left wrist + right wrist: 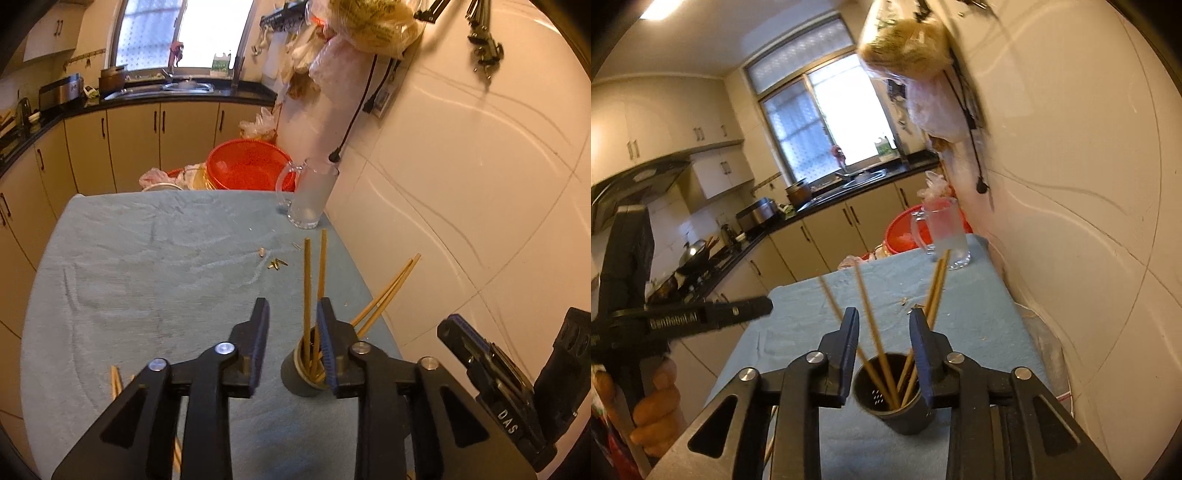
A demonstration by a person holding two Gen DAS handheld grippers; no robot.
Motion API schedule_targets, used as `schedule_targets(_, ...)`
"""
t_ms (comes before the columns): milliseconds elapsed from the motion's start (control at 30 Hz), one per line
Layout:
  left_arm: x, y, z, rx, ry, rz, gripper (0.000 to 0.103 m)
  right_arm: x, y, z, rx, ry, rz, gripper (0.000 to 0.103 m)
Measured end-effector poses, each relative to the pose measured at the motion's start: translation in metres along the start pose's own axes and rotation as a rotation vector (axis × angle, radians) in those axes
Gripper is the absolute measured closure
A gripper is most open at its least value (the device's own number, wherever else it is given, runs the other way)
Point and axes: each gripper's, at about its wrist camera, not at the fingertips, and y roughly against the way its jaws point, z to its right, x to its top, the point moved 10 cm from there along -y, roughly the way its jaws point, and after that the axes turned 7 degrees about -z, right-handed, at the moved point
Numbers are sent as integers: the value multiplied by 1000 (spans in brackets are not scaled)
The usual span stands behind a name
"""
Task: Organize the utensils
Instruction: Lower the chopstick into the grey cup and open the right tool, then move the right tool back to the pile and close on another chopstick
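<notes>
The dark holder (892,395) stands on the blue-clothed bench (147,258) with four chopsticks (873,332) in it, and both the left gripper (291,343) and right gripper (882,347) hover with jaws open and empty. The next pickup should, I'd judge, go for the loose chopsticks (116,382) left of the holder, gripped mid-length and dropped in steeply. Only the left wrist view shows those strays; only the right shows the holder's perforated inside.

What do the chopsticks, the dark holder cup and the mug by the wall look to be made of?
Chopsticks: likely bamboo or wood, tan and matte.
Holder cup: probably plastic, dark grey and matte, with drain slots moulded in the bottom.
Mug: clear glass, see-through with a handle and a cloudy look.
</notes>
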Motion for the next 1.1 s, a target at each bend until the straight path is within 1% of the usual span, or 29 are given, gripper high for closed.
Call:
schedule_targets(67,-5,10,-6,18,3,17,63,-8,4,-12,6,42,0,72)
schedule_targets(100,-11,17,-12,28,9,27,62,-13,4,-18,0,67,-5,72)
schedule_targets(167,-18,24,-23,49,17,28,61,-21,2,-29,-7,106,-19,72)
schedule_targets(300,-44,41,-56,101,51,30,60,-42,-7,-49,1,156,-59,72)
schedule_targets(467,-81,53,-109,165,124,8,58,-74,-26,-77,58,196,-156,72)
schedule_targets(500,-90,54,-123,177,151,-1,58,-80,-29,-82,68,202,-171,72)
schedule_targets(600,-113,50,-159,210,213,-44,58,-97,-43,-98,124,203,-237,72)
schedule_targets(667,-127,45,-179,222,252,-78,58,-113,-54,-110,158,215,-301,72)
schedule_targets(700,-136,40,-193,220,290,-105,58,-117,-59,-112,156,219,-319,72)
schedule_targets(767,-148,31,-206,212,324,-139,58,-130,-70,-115,140,221,-363,72)
schedule_targets(833,-161,18,-224,201,376,-194,58,-139,-80,-118,141,218,-401,72)
schedule_targets(933,-173,-3,-233,180,394,-255,58,-150,-90,-120,137,207,-439,72)
schedule_targets(1033,-180,-26,-237,180,397,-312,64,-153,-96,-118,122,202,-446,72)
schedule_targets(1100,-180,-36,-238,180,391,-328,68,-153,-99,-117,113,195,-452,72)
